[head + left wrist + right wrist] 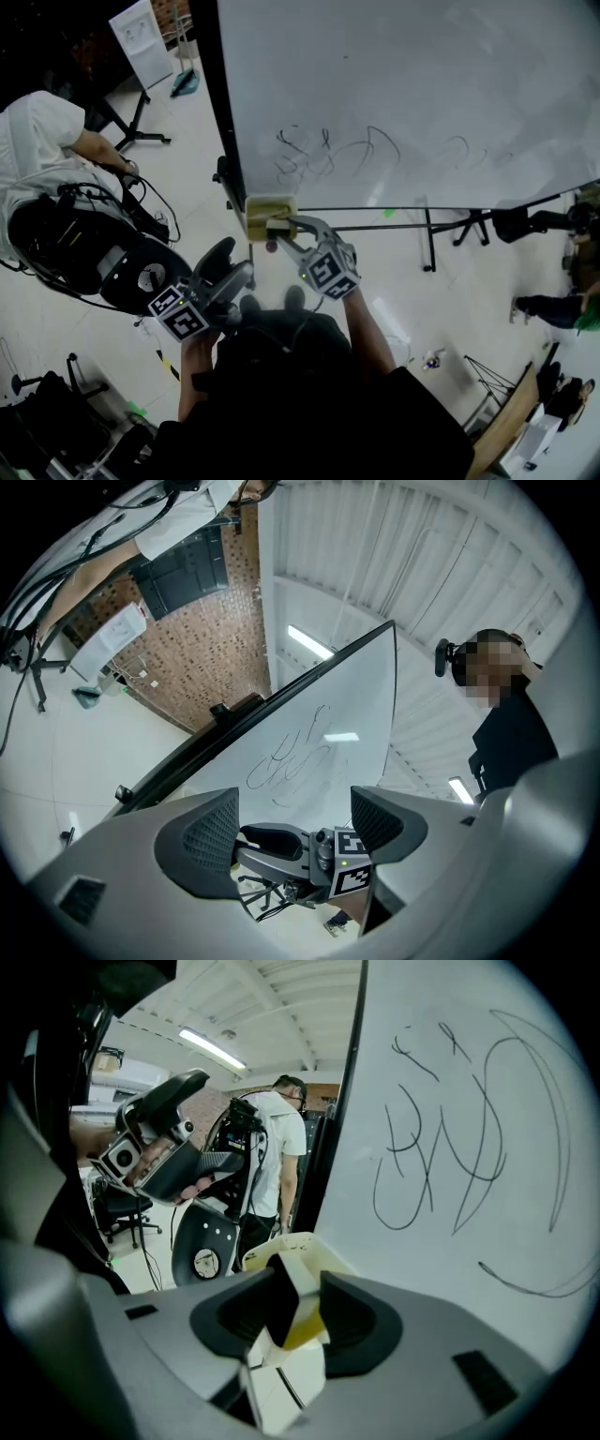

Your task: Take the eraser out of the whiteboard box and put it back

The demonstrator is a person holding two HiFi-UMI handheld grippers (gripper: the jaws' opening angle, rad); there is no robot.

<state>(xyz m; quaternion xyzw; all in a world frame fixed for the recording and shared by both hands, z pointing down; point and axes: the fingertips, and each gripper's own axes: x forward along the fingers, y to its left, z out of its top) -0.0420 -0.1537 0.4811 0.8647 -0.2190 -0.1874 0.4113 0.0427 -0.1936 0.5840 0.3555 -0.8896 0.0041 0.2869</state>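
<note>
Whiteboard (403, 94) behind: right gripper (298, 1305) jaws apparently pinch eraser (301, 1293) at box (291, 1239); left gripper (292, 830) gapes empty.

- I am in a big lab-like hall, not a home: the ceiling (422, 564) over me is white ribbed sheet with strip lights (307, 641).
- A wide whiteboard (403, 84) on a black floor stand (431, 230) bears marker scribbles (328, 155).
- On the pale, glossy floor (197, 197) stand a small easel board (142, 37) and black cabled gear (84, 234).
- A person in a white shirt (37, 127) is beside that gear, and a brick wall (202, 658) closes one side.
</note>
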